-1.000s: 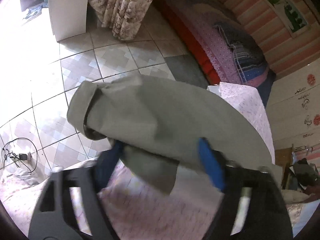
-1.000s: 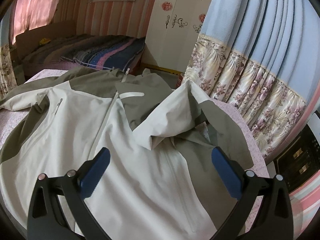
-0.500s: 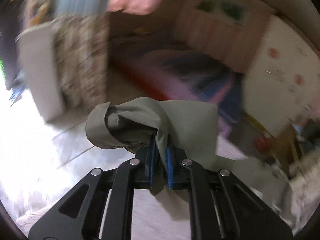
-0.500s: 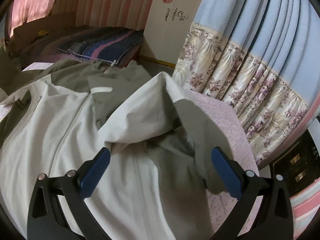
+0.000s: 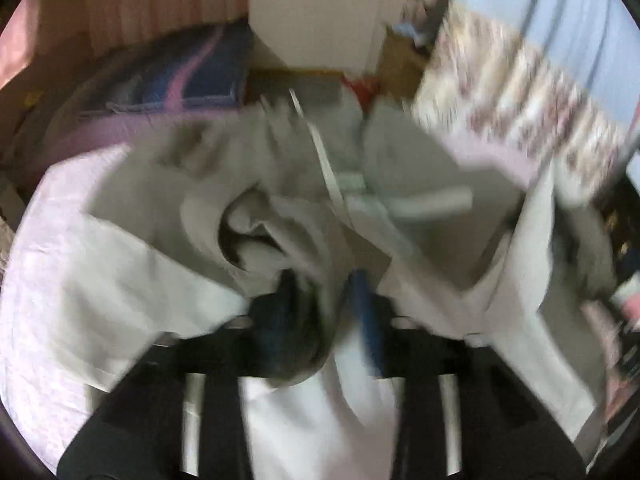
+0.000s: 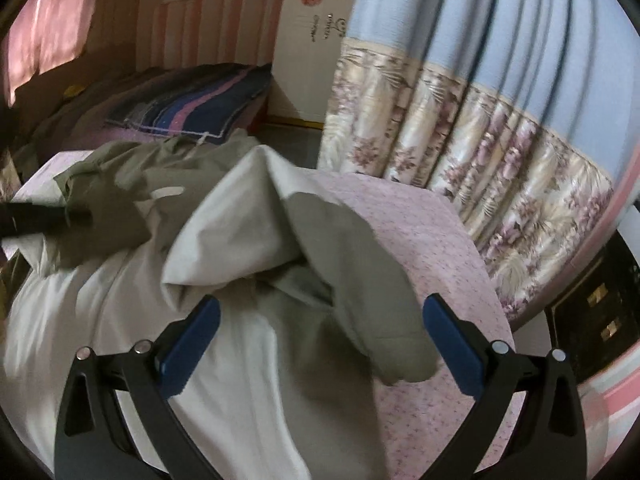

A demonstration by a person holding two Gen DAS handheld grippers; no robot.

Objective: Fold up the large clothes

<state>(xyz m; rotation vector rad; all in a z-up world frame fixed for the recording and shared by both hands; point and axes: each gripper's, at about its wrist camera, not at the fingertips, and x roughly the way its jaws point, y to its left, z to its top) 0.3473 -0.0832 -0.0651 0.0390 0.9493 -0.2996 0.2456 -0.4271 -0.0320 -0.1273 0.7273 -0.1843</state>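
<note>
A large jacket [image 6: 100,300], pale cream with olive panels, lies spread on a table under a pink flowered cloth [image 6: 420,232]. In the blurred left wrist view my left gripper [image 5: 324,300] hangs over the jacket's [image 5: 420,240] chest. Its jaws are opening, and the bunched olive sleeve [image 5: 256,236] still lies between the blue pads. My right gripper [image 6: 320,332] stands wide open just above the other sleeve [image 6: 360,260], which is folded in a hump near the table's right edge, and its pads touch nothing.
A blue curtain with a flowered hem [image 6: 480,140] hangs close behind the table on the right. A bed with a striped blanket [image 6: 180,104] and a white wardrobe [image 6: 304,60] stand beyond. A dark cabinet [image 6: 592,312] stands low on the right.
My left gripper shut on the olive sleeve, swung it from the floor side across onto the jacket, and its jaws now stand apart. My right gripper moved closer over the other sleeve.
</note>
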